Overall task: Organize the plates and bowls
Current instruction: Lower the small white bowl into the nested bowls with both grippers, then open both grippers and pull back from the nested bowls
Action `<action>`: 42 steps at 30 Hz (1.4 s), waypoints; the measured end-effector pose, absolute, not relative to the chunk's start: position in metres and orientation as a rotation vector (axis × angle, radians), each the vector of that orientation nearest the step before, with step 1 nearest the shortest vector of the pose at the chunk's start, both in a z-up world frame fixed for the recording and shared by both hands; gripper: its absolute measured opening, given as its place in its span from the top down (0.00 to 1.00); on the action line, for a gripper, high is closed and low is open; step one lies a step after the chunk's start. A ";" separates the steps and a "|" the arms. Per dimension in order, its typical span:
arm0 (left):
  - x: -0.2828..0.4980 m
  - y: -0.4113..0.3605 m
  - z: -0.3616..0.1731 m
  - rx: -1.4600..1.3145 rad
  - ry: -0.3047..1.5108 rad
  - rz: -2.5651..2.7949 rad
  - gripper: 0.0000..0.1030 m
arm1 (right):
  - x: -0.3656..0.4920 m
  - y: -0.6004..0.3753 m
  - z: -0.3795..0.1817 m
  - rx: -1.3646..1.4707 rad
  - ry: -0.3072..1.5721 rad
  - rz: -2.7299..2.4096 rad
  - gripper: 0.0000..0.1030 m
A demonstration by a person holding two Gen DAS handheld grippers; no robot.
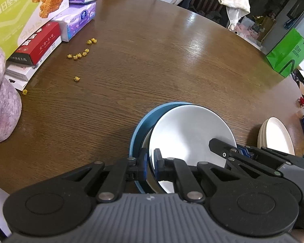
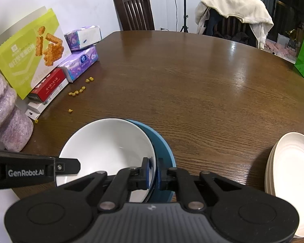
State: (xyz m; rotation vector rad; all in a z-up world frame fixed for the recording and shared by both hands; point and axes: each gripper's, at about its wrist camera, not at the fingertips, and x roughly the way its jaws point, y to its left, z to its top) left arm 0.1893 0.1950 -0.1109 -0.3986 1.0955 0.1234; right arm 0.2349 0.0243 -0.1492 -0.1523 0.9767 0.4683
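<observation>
My left gripper (image 1: 151, 165) is pinching the rim of the white bowl (image 1: 190, 133), one pad inside and one outside, at the bowl's left side. My right gripper (image 2: 155, 172) is pinching the same bowl (image 2: 107, 143) at its right rim. The white bowl sits tilted inside the blue bowl (image 1: 139, 129), mouth up, its left side raised so that a band of blue shows along that side in the left view. In the right view the blue bowl (image 2: 164, 151) shows only as a crescent behind the right rim. Being round, neither bowl has a long axis to speak of. Both stand near the table's front edge, about midway along it.

Going left to right across the table (image 2: 192, 85): at the left edge a purple fuzzy thing (image 2: 8, 119), then a pile of boxes (image 2: 44, 89) with a green-and-white snack box (image 2: 28, 58) leaning on them, and two tissue packs (image 2: 81, 60), one on the other. Small yellow bits (image 2: 77, 93) lie scattered on the wood just beside the boxes; I count about nine. Then the two nested bowls. Near the front right corner stands a stack of cream plates (image 2: 289, 176); I make out three rims in the left view (image 1: 275, 135), but cannot be sure of the number.
</observation>
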 end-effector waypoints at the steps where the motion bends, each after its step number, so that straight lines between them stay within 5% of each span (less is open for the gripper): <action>1: 0.189 0.194 -0.111 -0.397 1.093 0.124 0.94 | 0.235 0.024 -0.149 -0.154 0.977 0.468 0.93; 30: 0.185 0.201 -0.103 -0.419 1.101 0.154 0.93 | 0.238 0.024 -0.145 -0.117 1.015 0.467 0.95; 35: 0.179 0.199 -0.092 -0.409 1.065 0.143 0.90 | 0.236 0.020 -0.137 -0.095 1.013 0.487 0.88; 38: 0.173 0.198 -0.086 -0.406 1.038 0.134 0.65 | 0.233 0.016 -0.127 -0.087 0.990 0.496 0.85; 42: 0.164 0.195 -0.080 -0.391 1.002 0.111 0.42 | 0.227 0.006 -0.116 -0.091 0.957 0.501 0.47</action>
